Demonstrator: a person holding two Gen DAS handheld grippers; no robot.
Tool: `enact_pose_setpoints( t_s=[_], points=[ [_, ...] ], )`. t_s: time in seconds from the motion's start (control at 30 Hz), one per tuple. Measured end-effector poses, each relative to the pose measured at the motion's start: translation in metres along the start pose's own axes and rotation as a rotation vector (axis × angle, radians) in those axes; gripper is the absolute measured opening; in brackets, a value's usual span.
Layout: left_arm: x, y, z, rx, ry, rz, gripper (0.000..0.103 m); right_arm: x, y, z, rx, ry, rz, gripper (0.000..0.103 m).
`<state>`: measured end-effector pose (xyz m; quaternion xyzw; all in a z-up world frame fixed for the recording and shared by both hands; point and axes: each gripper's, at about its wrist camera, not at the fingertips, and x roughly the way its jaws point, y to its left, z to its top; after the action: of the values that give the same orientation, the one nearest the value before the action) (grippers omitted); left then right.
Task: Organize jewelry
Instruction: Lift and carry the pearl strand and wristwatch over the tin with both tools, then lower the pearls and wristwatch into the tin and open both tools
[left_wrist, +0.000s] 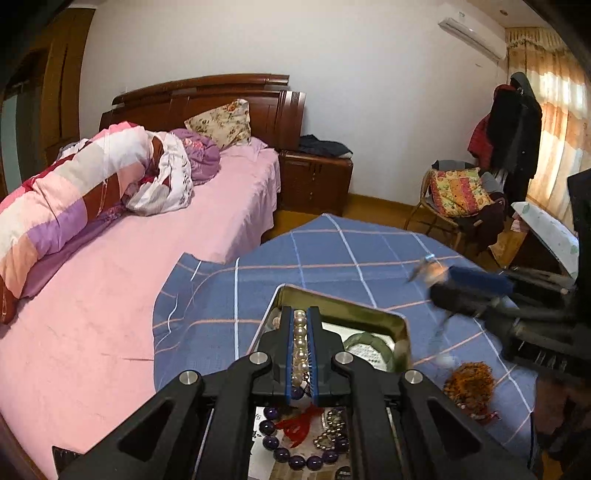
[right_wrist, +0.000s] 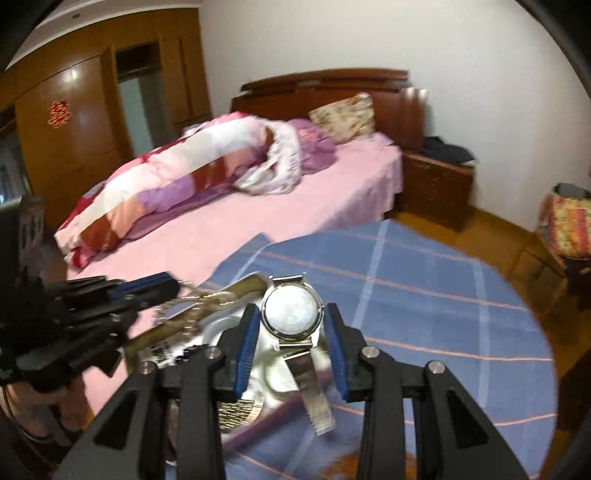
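Left gripper (left_wrist: 300, 347): blue pads pressed tight on a strand of pearls (left_wrist: 300, 345), beads stacked in a line between them, strand running down toward the hinge. Directly beneath and ahead, an open metal tin (left_wrist: 334, 301) with gold-coloured inner walls, resting on a blue checked cloth (left_wrist: 332, 251). Inside the tin: a green bangle (left_wrist: 360, 341), partly covered by the gripper body. Lower down, seen through the gripper frame: purple bead bracelet (left_wrist: 291, 456), red tassel (left_wrist: 301, 422), small metallic bead chain (left_wrist: 332, 430). On the cloth right of the tin, an orange-brown bead bundle (left_wrist: 469, 384).

Right gripper (right_wrist: 292, 325): pads pinching a silver wristwatch (right_wrist: 291, 312) by the sides of its case, round back plate facing the camera, metal band hanging loose below over the cloth. Watch lifted clear of the cloth. Picture blurred; purple strip under the band not identifiable. Left of the watch, tin edge and the other gripper with its pale strand, both smeared.

Surroundings: bed with pink sheet (left_wrist: 110, 295) touching the cloth's far-left edge, rolled patchwork quilt (left_wrist: 81, 184), floral pillow (left_wrist: 221, 120) against a dark wood headboard. Nightstand (left_wrist: 314, 177) beside the bed, chair with patterned cushion (left_wrist: 458, 192), coats on a rack (left_wrist: 511, 122) by the curtains. Wooden wardrobe (right_wrist: 74, 122) visible in the right wrist view.
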<state>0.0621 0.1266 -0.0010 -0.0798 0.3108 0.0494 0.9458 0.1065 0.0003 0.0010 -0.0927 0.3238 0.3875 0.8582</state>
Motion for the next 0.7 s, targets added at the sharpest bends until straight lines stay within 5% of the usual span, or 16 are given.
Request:
enact_pose_setpoints(
  t_s=[0.2,0.7],
  points=[
    [0.010,0.002,-0.009,-0.001,0.035,0.003,0.005,0.038,0.014,-0.014,-0.013,0.058,0.035,0.038],
    [0.028,0.008,-0.024,-0.008,0.101,0.022,0.006,0.059,0.022,-0.035,-0.063,0.145,0.045,0.040]
  ],
)
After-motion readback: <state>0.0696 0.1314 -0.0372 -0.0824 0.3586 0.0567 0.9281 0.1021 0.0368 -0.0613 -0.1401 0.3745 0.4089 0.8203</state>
